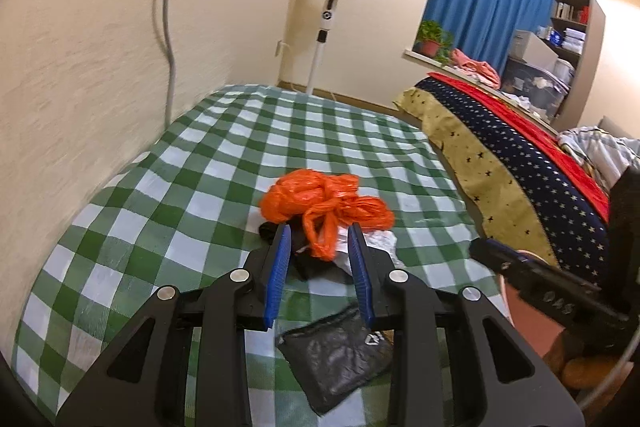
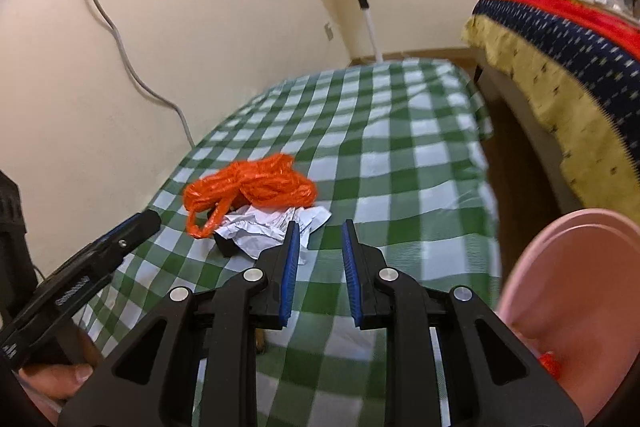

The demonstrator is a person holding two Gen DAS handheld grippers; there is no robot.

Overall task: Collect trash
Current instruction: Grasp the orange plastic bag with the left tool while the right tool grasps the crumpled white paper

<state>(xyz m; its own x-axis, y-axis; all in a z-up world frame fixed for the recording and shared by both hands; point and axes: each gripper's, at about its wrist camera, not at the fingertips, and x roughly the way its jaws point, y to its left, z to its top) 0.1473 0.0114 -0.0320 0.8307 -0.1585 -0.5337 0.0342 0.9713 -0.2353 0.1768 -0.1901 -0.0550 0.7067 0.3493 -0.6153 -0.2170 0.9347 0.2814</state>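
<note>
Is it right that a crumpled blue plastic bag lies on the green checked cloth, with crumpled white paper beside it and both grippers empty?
Not quite: the plastic bag is orange, not blue, as both wrist views show. It does lie on the green checked cloth with crumpled white paper beside it, and the left gripper and right gripper hold nothing.

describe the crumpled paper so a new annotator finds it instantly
Start at the green-and-white checked tablecloth, then find the bright orange plastic bag near its middle. The crumpled white paper lies against the bag's near edge, the only white, creased thing there; the other neighbours are black.
</note>
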